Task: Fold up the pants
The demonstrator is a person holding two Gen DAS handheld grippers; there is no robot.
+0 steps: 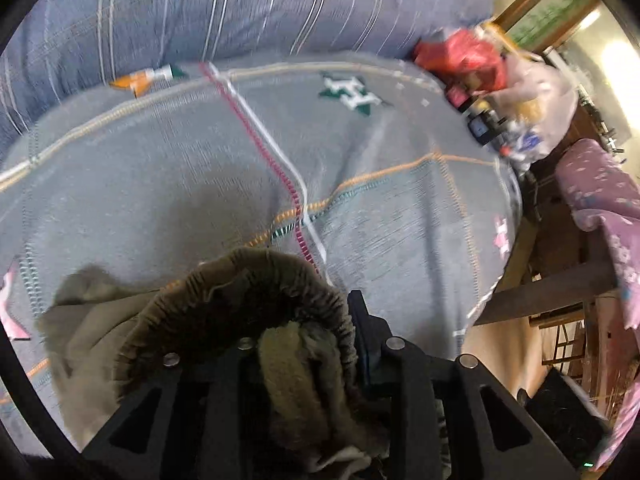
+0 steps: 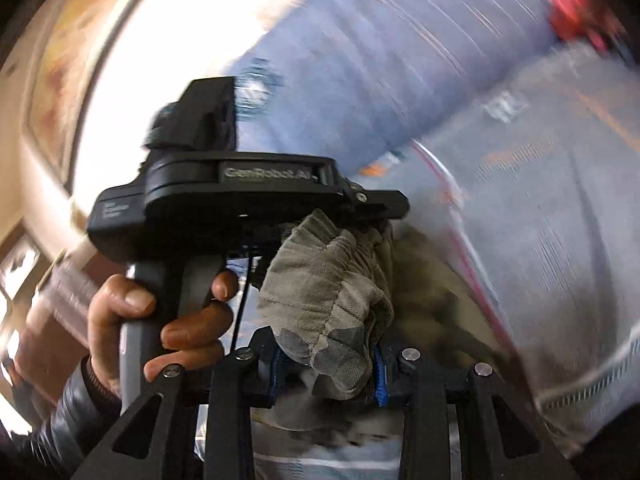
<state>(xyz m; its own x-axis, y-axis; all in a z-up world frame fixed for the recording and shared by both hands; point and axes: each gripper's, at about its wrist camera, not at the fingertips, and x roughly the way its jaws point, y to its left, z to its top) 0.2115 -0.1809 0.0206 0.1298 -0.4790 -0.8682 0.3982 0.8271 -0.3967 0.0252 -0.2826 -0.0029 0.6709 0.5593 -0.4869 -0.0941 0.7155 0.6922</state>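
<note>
Overhead, both tools (image 1: 304, 344) (image 2: 328, 360) pinch olive pants (image 1: 240, 300) above grey stitched blanket (image 1: 160, 168).

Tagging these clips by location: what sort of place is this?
Probably a lived-in bedroom at home: a grey stitched blanket spread like bedding, a blue striped quilt bundled behind it, and cluttered wooden furniture alongside.

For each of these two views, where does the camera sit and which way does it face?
Left wrist: sits on the left gripper, facing along its jaws over the grey blanket; olive pants bunched between them.
Right wrist: sits on the right gripper, facing the left gripper and the person's left hand holding it.
Shared: pants waistband, grey blanket, blue striped bedding, red bag.
</note>
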